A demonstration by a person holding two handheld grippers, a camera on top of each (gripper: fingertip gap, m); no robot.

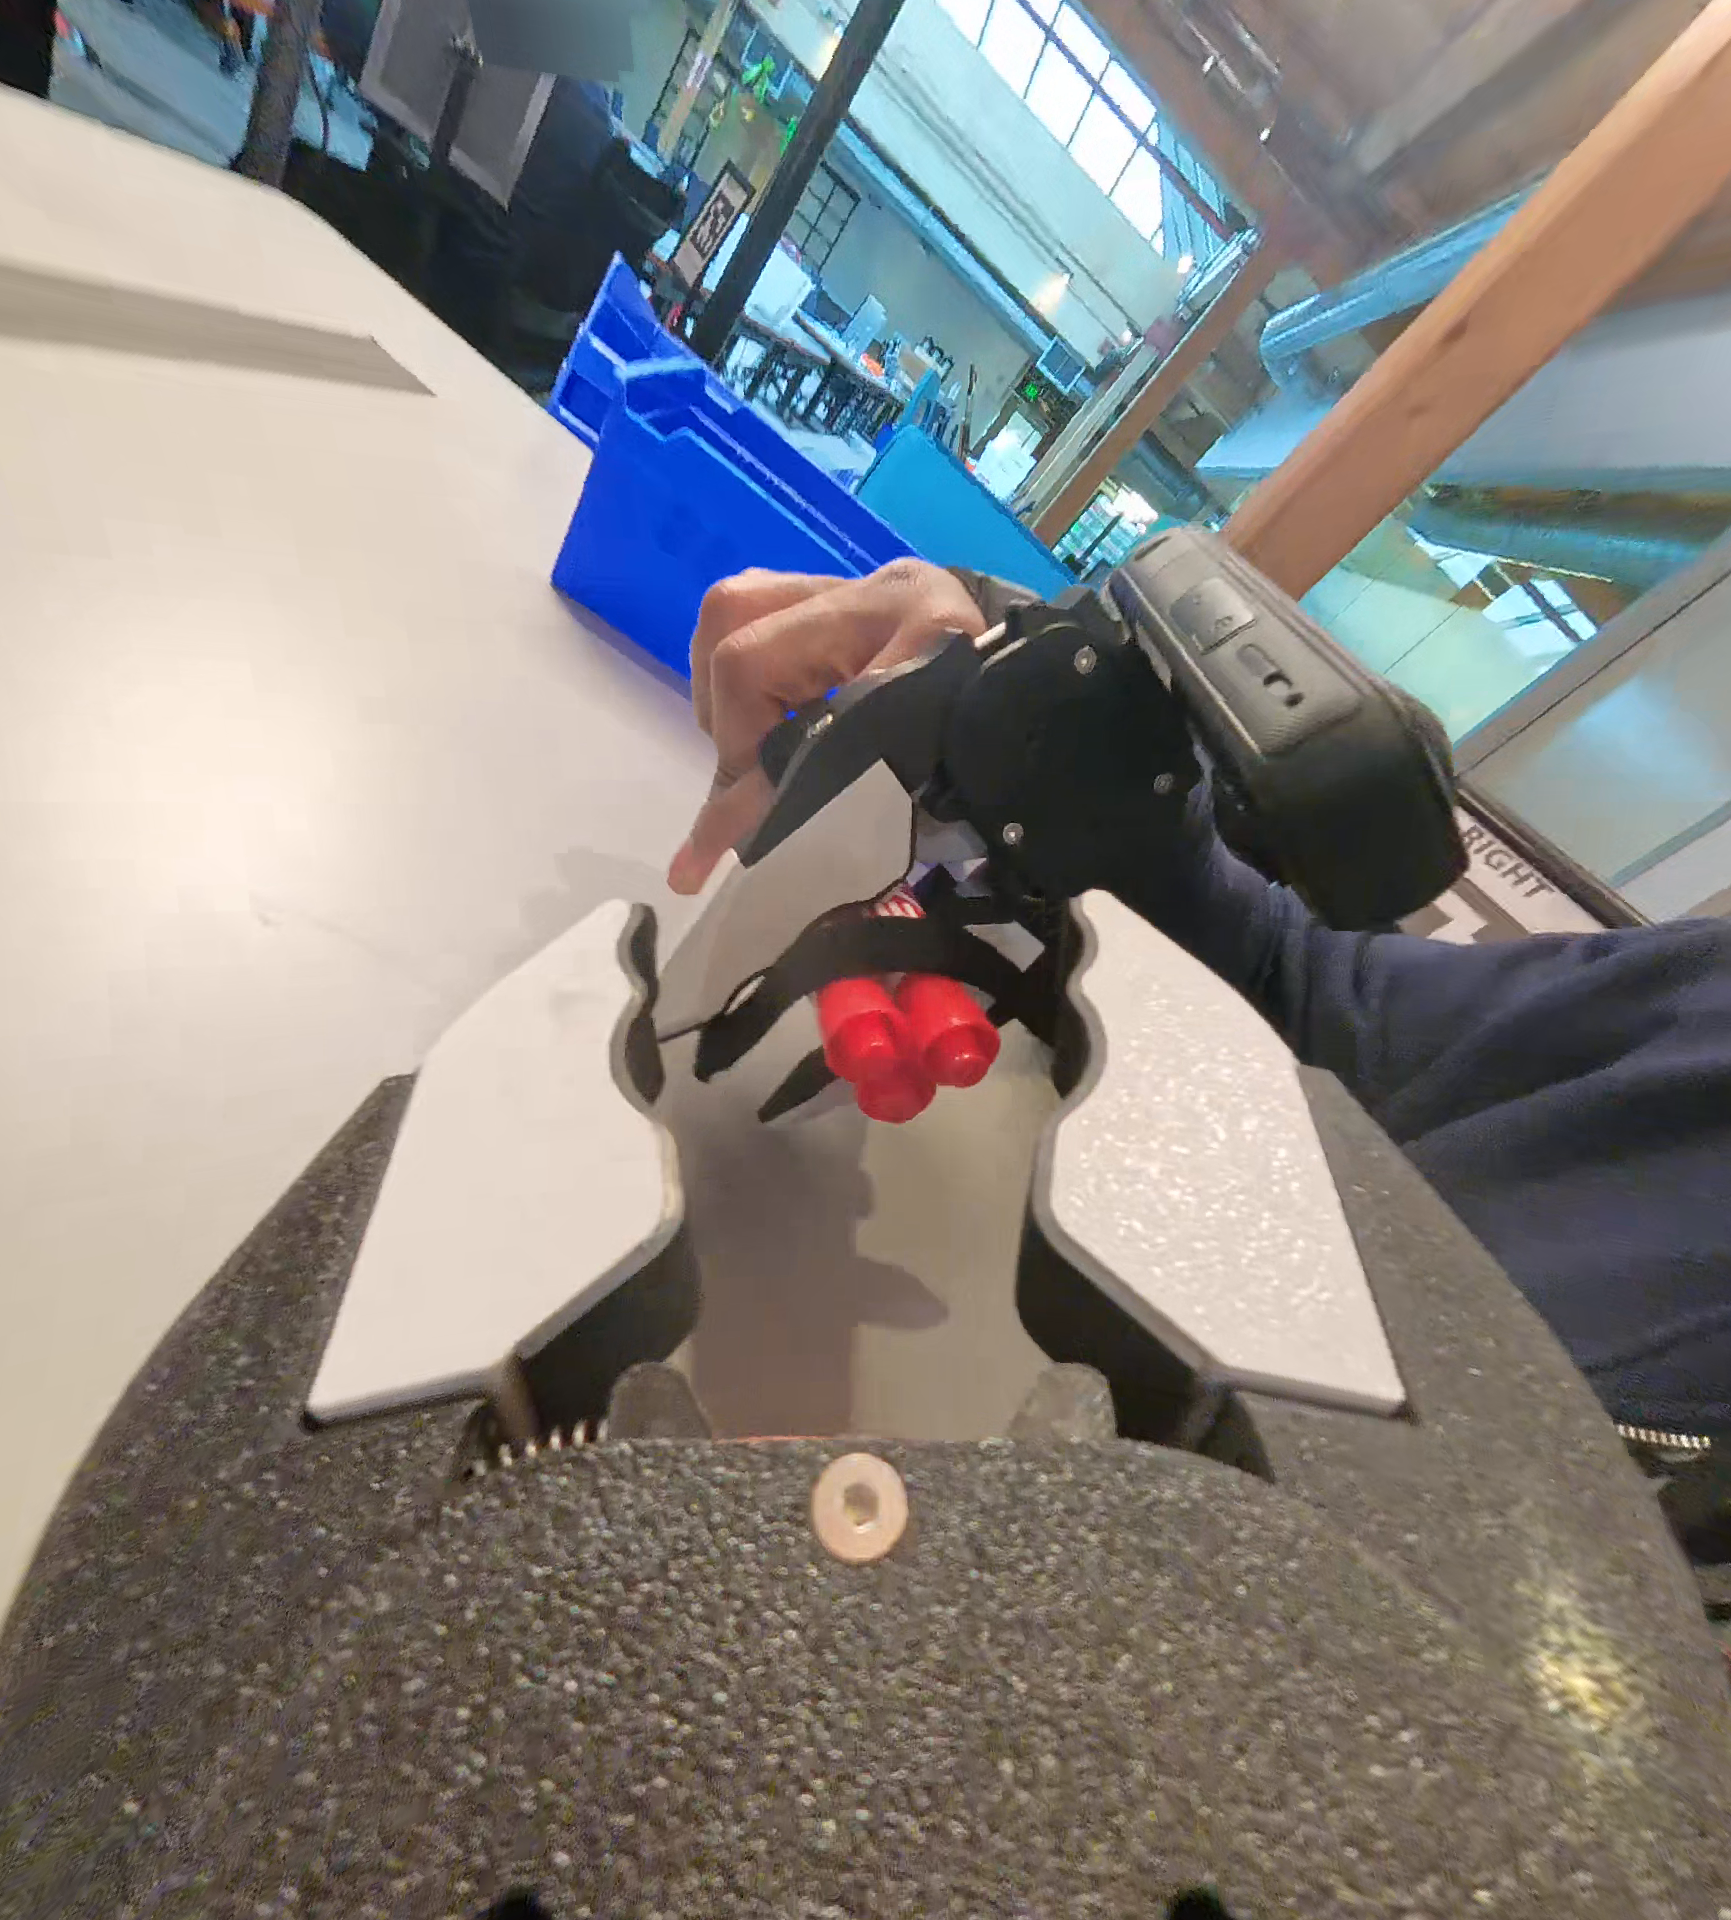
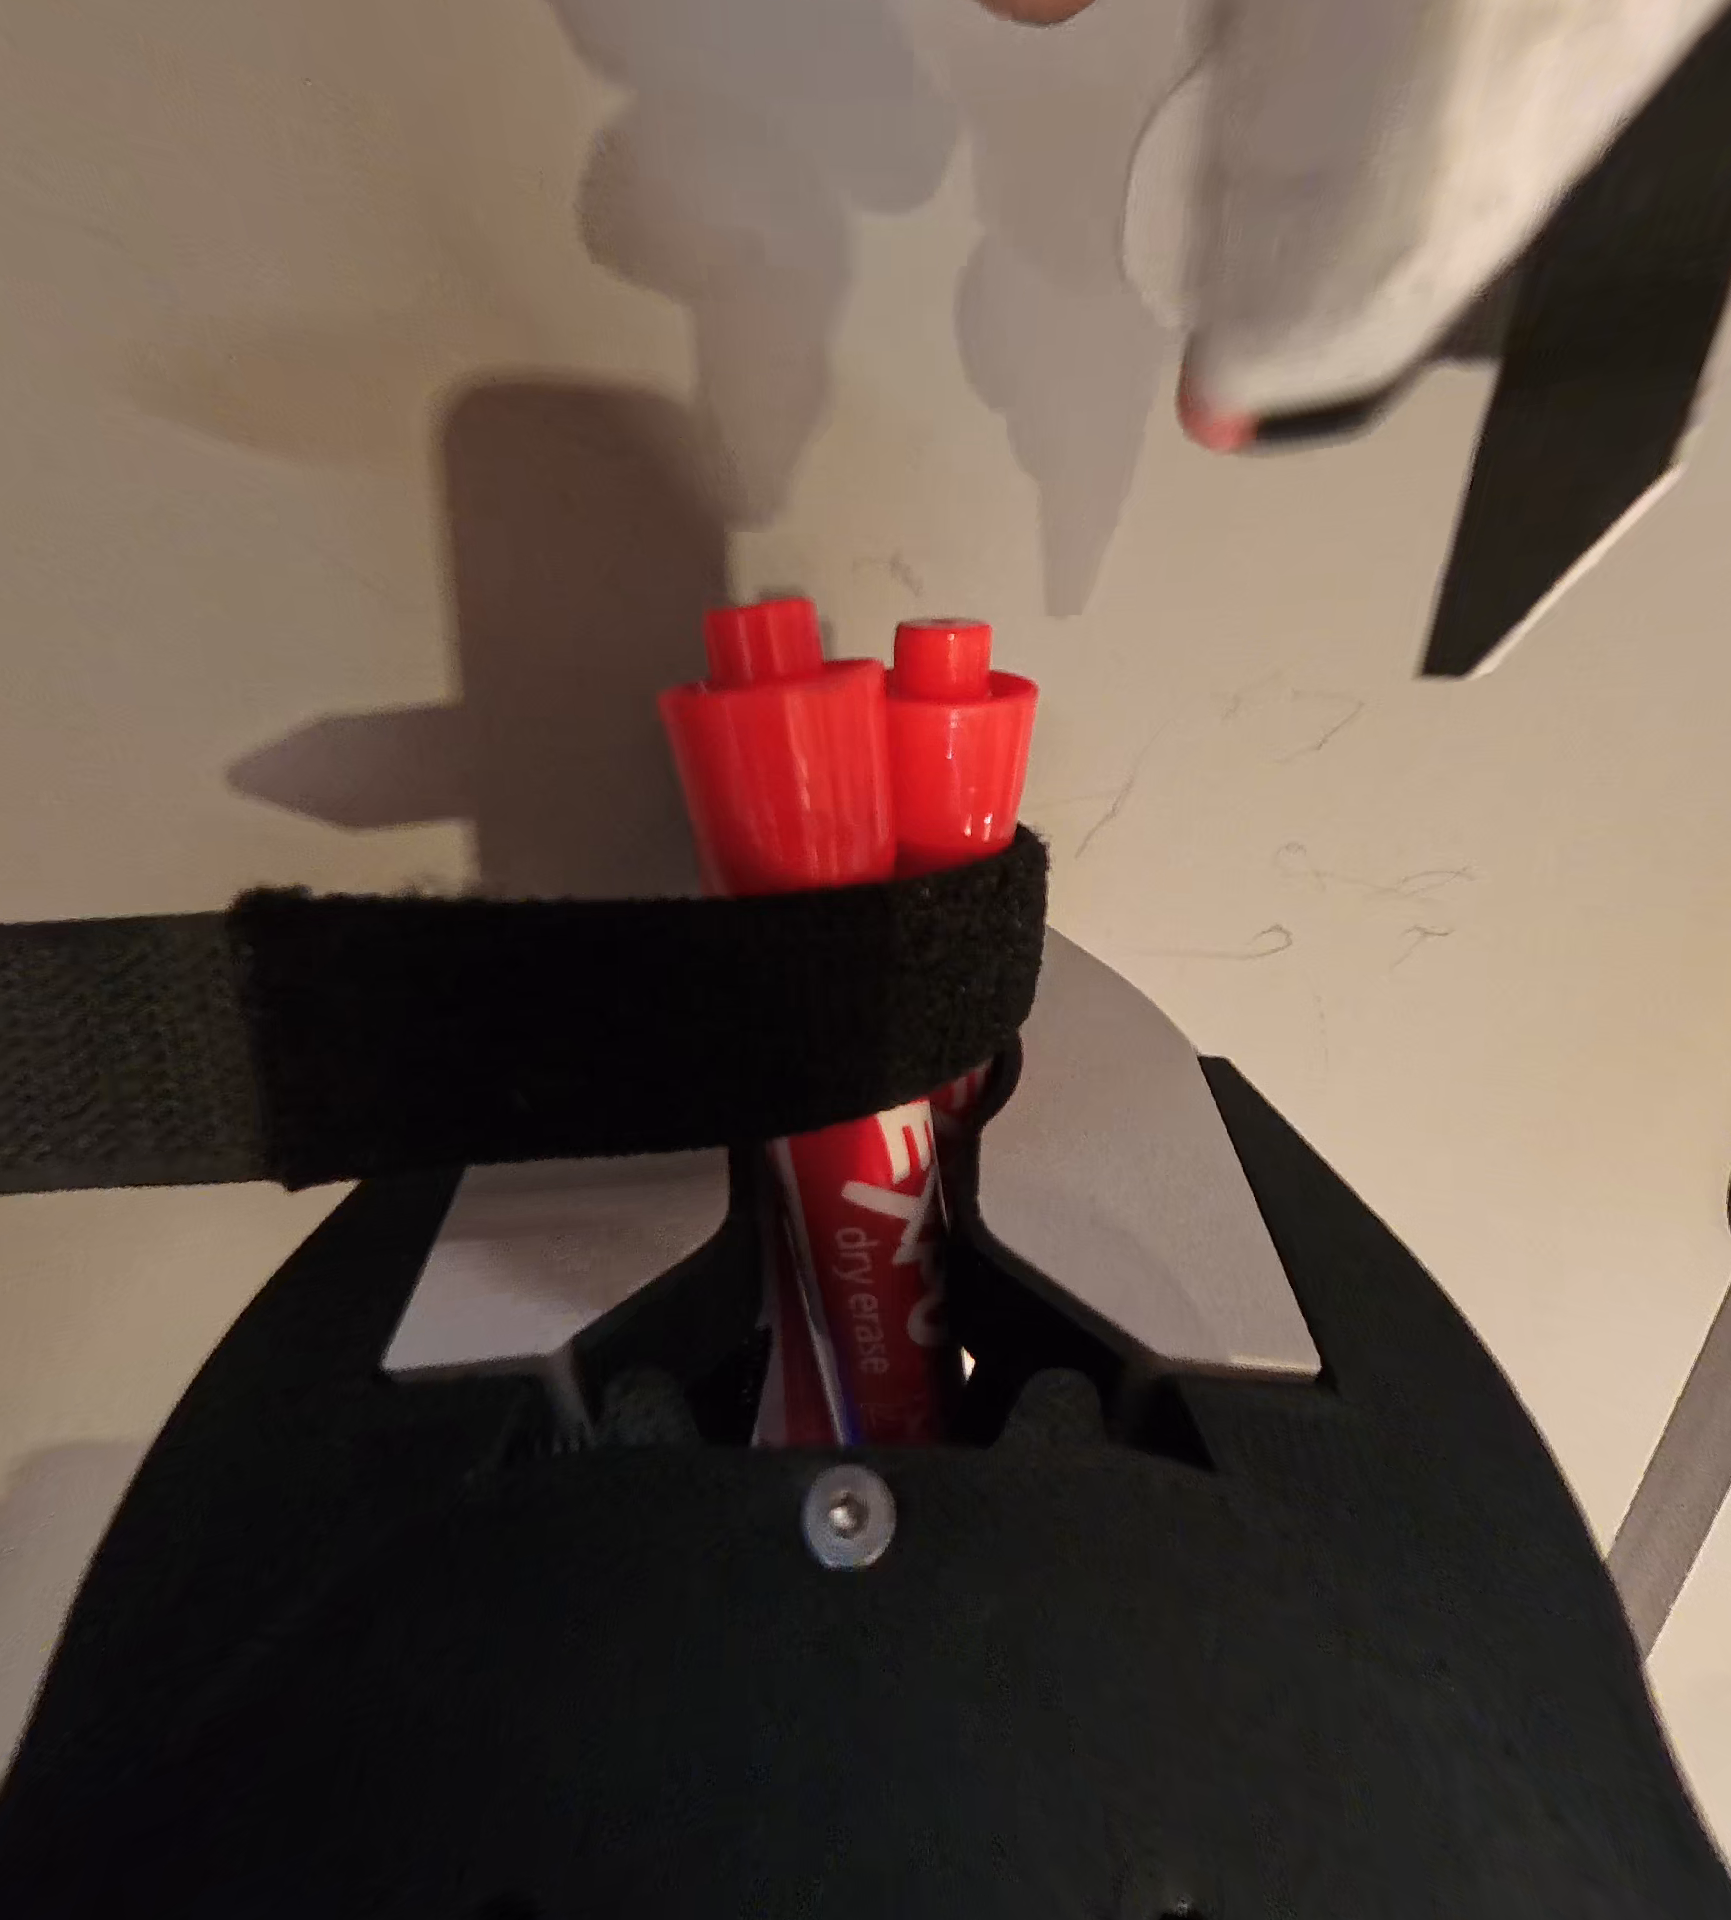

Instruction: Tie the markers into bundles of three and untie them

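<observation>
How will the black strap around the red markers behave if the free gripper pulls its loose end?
The black strap looks like soft fabric, so it would probably bend and peel rather than stay stiff. Its loose tail hangs limp, likely light. The red markers seem rigid and may shift.

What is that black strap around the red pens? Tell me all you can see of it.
The black strap looks like soft, fuzzy hook-and-loop fabric, a flat wide band. It wraps around the bundle of red markers just below their caps, which point toward the white table. One loose tail runs off to the side, past the picture's edge. The right gripper holds the markers by their barrels, below the strap. The left gripper stands open around the bundle's cap end without touching the strap.
</observation>
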